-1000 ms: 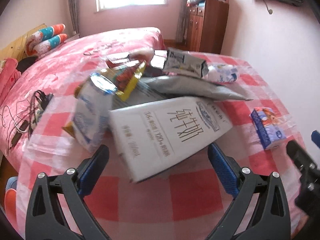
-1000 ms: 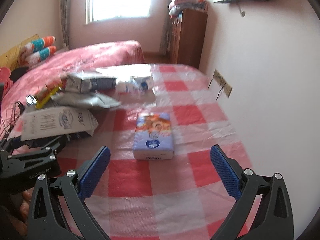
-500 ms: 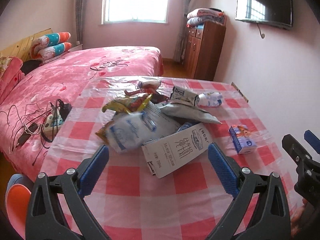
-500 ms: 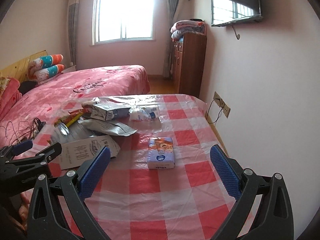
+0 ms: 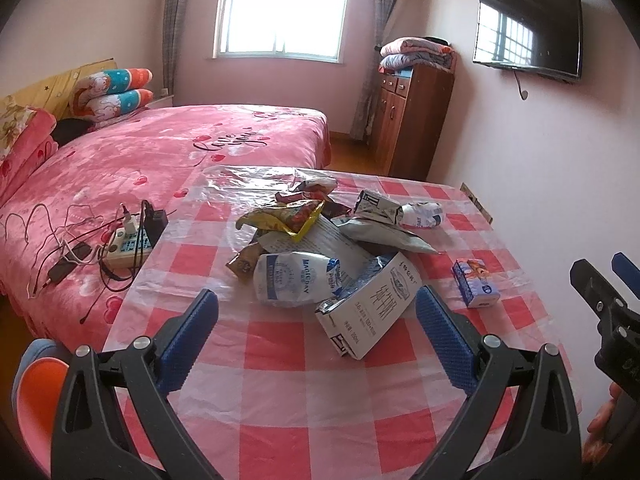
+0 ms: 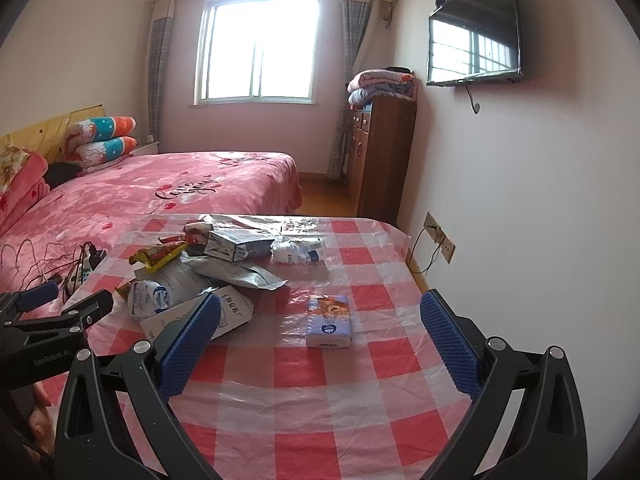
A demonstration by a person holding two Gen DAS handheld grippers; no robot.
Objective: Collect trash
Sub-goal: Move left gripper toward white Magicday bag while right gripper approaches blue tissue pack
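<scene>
Right now both your grippers hang above the near edge of the checked table (image 5: 304, 436), each with its blue pads spread wide and nothing between them. Your left gripper (image 5: 316, 344) has the milk carton (image 5: 370, 306) lying just ahead of its fingertips, a little toward the right finger, its long axis running diagonally away to the right. Touching the carton on its left side is the white pouch (image 5: 294, 280), and past both sits the heap of trash (image 5: 320, 224): a yellow snack bag (image 5: 286, 218), grey foil bags and a crumpled white wrapper farther back.

Your right gripper (image 6: 320, 344) has the small tissue pack (image 6: 329, 321) lying flat between its fingers and slightly ahead, long axis pointing away from you, well apart from the heap. So I'd judge the left hand nearer the carton and the right hand nearer the tissue pack.

The right view shows the pack squarely centred; in the left view it sits far off beyond the right finger. Only the left view shows the carton's full length; the right view's left finger covers part of it
</scene>
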